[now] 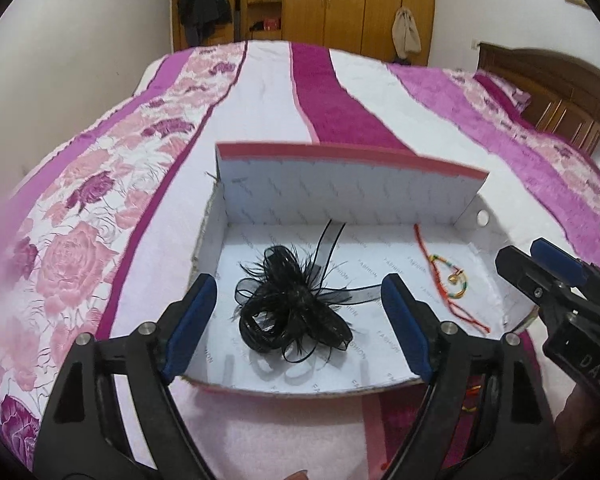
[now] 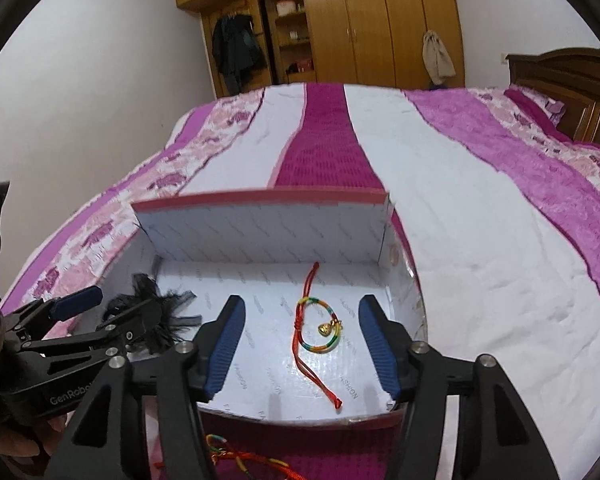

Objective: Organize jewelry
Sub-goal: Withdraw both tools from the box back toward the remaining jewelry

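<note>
Here, one box [image 1: 340, 168], one black hair flower [image 1: 292, 304], one red bracelet [image 2: 318, 330], left gripper [image 1: 300, 320] and right gripper [image 2: 302, 344] both agape, empty.

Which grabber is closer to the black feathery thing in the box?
Left. The left gripper hangs open right over the black feather hairpiece. The right gripper sits open beside it, over the red string bracelet.

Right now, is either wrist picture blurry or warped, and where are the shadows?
Left wrist view: fisheye bends the bed; box lid edge slightly soft; hairpiece sharp. Right wrist view: same curving, black corners; soft shadows under the bracelet.
</note>
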The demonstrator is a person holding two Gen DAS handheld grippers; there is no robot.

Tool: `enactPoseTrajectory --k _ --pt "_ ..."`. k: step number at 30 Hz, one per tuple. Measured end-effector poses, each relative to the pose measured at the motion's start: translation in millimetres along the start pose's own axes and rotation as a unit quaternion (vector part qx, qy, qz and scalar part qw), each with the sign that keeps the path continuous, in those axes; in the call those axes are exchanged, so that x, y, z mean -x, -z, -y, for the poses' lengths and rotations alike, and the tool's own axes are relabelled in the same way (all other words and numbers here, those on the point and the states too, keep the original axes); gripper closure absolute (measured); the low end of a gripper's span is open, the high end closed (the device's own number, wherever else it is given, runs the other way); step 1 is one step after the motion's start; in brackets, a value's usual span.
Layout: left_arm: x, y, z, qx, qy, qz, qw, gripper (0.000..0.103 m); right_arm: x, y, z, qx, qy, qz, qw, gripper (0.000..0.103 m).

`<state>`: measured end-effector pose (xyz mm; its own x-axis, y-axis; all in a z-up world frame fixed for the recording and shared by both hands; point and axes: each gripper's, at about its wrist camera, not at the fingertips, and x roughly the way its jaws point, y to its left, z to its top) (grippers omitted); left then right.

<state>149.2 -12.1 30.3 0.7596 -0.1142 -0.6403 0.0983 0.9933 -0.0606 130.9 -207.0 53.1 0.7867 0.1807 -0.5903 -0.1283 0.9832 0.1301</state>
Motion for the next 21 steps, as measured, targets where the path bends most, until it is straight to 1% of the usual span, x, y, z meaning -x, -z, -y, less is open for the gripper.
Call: enactPoseTrajectory --k 3,7,11,21 --pt "14 0 -2 0.002 0.005 0.021 0.9998 0.026 16 -3 -2 0.003 -0.002 0.019 1.000 0.038" --pt "35 0 -4 -0.005 0.001 0.051 0.9987 0.025 36 -3 -4 0.002 -0.008 0.040 0.999 0.037" --pt "56 3 -2 -0.009 0.007 0.079 0.9968 0.025 58 -2 -4 -0.004 -0.017 0.060 0.998 0.035" --pt "100 15 0 -0.006 0.023 0.111 0.9935 0.025 108 6 -5 -0.006 -0.024 0.098 0.995 0.033"
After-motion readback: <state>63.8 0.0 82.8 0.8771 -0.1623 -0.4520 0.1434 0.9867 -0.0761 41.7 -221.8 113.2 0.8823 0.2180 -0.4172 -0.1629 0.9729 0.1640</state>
